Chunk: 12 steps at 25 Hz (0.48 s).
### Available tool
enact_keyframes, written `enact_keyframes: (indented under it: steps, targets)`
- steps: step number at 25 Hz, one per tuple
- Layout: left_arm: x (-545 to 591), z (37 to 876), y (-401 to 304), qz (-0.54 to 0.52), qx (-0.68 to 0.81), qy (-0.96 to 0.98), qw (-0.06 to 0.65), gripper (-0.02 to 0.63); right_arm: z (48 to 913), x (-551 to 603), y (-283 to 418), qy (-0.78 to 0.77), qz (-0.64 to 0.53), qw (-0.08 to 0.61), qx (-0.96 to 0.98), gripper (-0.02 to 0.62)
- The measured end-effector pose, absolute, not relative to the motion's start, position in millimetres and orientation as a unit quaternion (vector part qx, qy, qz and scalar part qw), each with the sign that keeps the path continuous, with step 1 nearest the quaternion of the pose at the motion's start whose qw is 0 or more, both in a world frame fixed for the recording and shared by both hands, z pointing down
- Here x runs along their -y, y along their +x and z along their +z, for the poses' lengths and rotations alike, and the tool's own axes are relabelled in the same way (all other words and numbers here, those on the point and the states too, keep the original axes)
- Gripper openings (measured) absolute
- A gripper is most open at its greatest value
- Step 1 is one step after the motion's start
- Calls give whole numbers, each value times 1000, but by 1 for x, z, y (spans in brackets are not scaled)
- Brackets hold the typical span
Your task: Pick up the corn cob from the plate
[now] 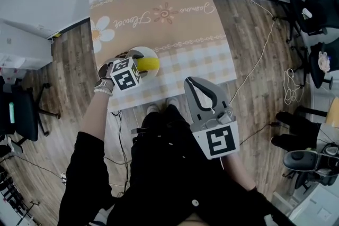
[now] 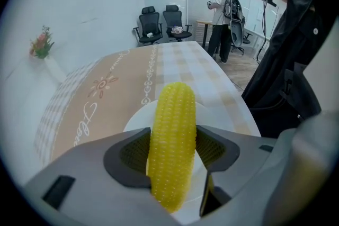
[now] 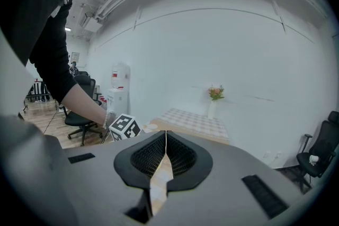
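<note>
**Cob gripped, lift still to come**

Left side: left gripper (image 2: 172,152) angled steeply down over the near-left part of the table (image 1: 180,24). Its jaws stand wide, pads set against both flanks of the corn cob (image 2: 174,108), so the claw is clasped on the cob, though it looks like a light hold. The cob lies lengthwise between the pads, over the white plate (image 2: 136,120) and apparently still resting on it.

Right side: right gripper (image 3: 165,140) held back near the person's body, well apart from the plate, jaws pressed together on nothing.

Progress, as judged: approach and closing are done. Left to do: firm up the grip and raise the cob clear of the plate.
</note>
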<state>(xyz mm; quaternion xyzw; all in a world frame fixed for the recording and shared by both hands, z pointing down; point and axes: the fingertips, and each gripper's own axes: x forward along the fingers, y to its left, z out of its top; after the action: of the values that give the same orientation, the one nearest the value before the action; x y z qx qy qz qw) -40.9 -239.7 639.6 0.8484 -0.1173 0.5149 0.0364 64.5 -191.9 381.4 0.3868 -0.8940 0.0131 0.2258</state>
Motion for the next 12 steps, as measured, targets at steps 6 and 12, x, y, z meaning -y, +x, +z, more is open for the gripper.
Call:
enact_keyframes:
  steps: [6, 12]
  targets:
    - [242, 632, -46, 507, 156, 847, 43, 267, 379, 191, 56, 378, 6, 222, 899, 43]
    - [246, 612, -54, 462, 220, 857, 62, 265, 376, 189, 47, 368, -1, 218, 904, 43]
